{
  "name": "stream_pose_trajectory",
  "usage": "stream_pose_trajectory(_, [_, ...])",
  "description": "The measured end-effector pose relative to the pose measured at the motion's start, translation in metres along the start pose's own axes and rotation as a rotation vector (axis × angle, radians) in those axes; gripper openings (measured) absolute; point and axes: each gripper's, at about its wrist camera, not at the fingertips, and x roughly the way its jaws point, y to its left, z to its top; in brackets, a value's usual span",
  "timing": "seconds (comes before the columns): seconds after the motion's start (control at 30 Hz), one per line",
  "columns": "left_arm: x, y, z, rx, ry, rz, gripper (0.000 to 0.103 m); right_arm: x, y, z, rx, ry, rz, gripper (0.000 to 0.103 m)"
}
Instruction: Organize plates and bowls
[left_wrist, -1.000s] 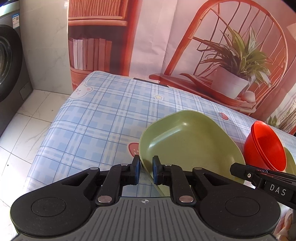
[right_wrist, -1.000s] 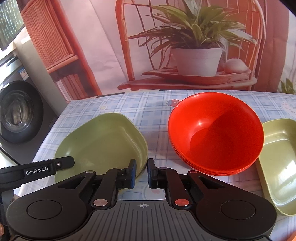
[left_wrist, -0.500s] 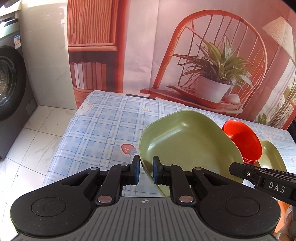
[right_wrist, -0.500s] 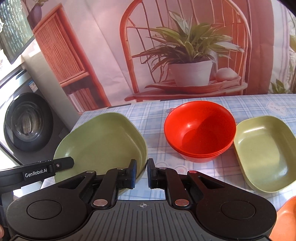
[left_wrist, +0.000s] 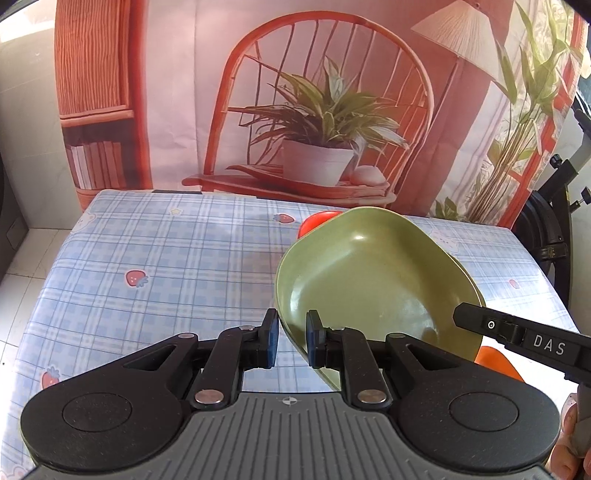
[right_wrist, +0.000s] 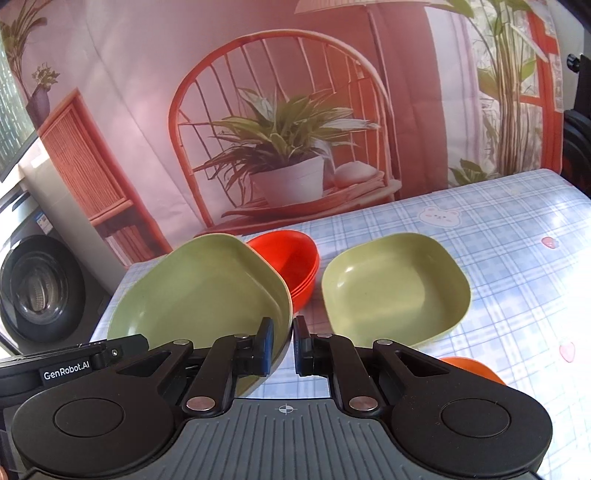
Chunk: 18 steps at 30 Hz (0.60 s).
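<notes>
Above the checked blue table (left_wrist: 155, 258), I have one green plate (left_wrist: 369, 284) carried between both tools: the left tool (left_wrist: 290, 341) is pinched nearly closed on its near-left rim, and the right tool (right_wrist: 282, 345) is pinched just as tightly on the opposite rim, so each has the plate edge between its pads. The plate hangs clear of the cloth, tilted, with its hollow facing me and its far edge raised

I judge it to be a light, stiff, moulded plate with a smooth, rather glossy face, so the thin rim could slide in the pads if I let either tool twist. The rim is the only sensible place to hold it, and two opposite points, as now, keep it from swinging. It looks unlikely to shatter, but a drop would knock the stack of red bowls (right_wrist: 295, 262) just behind it

It is a rounded rectangle; its long axis runs away from me, from the held near edge towards the backdrop, leaning a little to the right in the left wrist view. A second green plate (right_wrist: 395, 288) lies flat on the table just right of the red bowls, long side set much the same way, and I take that as the place to nest this one
</notes>
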Motion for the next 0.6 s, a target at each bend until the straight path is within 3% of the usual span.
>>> stream_pose_trajectory(0.33, [0.007, -0.078, -0.036, 0.053, 0.040, -0.125, 0.017, -0.047, -0.088, -0.013, 0.082, -0.039, -0.095, 0.009])
stream_pose_trajectory(0.6, [0.021, -0.115, -0.066, 0.094, 0.106, -0.149, 0.017, -0.060, -0.131, -0.037, 0.124, -0.024, -0.147, 0.009])
